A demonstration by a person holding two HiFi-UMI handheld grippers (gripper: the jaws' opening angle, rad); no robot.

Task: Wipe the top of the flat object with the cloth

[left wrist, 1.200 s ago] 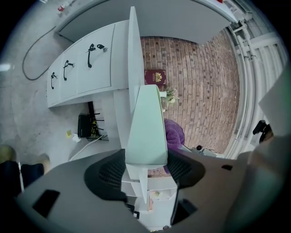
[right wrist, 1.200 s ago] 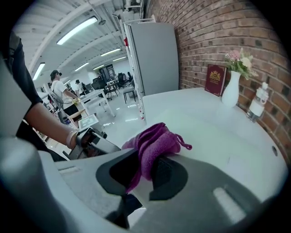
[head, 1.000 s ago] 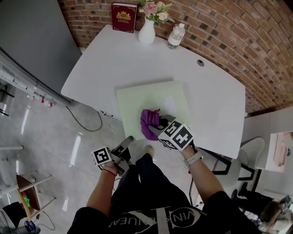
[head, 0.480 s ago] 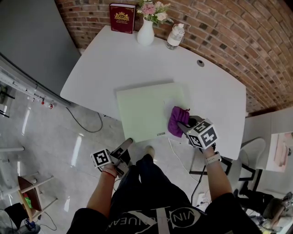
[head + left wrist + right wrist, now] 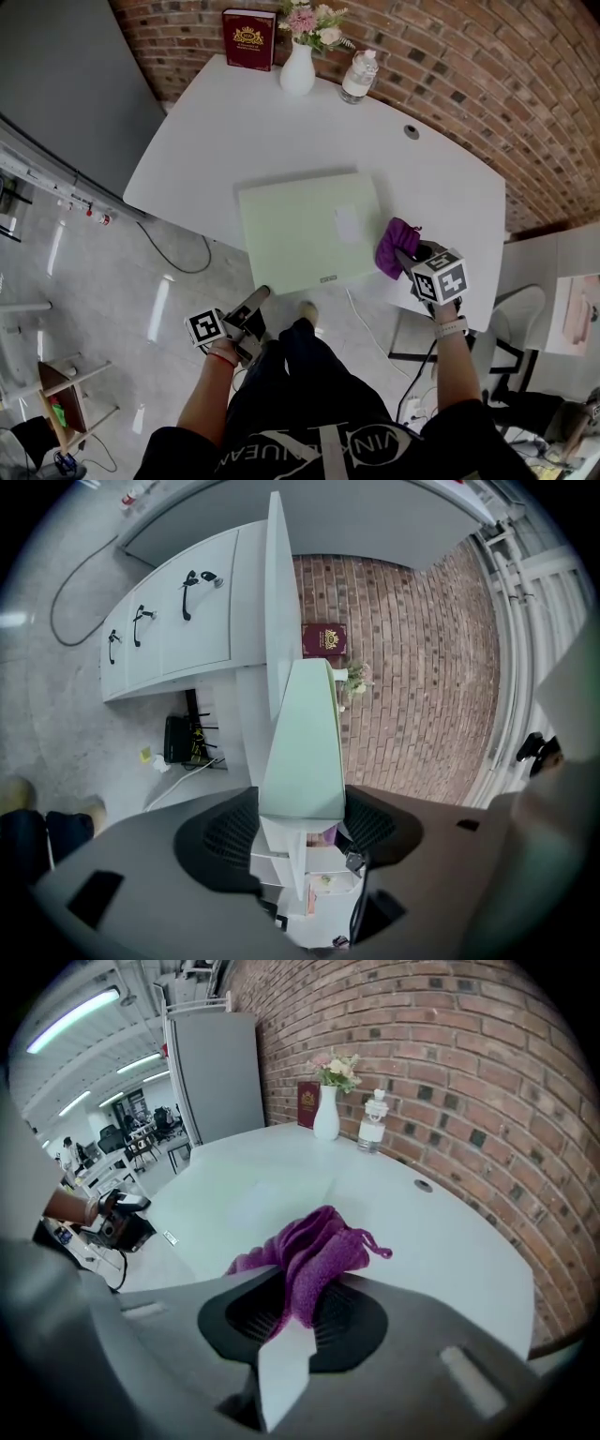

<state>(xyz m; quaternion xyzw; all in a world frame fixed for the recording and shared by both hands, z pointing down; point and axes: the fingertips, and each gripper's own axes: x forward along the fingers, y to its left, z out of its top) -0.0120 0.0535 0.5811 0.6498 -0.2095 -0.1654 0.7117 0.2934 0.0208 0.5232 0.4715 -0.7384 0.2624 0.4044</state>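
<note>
Right gripper point(image 5: 413, 254), jaws clamped on purple cloth point(image 5: 396, 247), sits just off flat board's point(image 5: 300, 230) right edge. Left gripper point(image 5: 262, 295) jaws pinch board's near corner. Next stroke, judged: cloth onto board, pressed flat.

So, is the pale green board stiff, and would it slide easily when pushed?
The pale green board is probably stiff: its near edge overhangs the white table without sagging. It looks flat and plain, so it is likely light. Smooth on smooth, it may slide. The left tongs appear to clamp its corner, perhaps for that reason.
</note>
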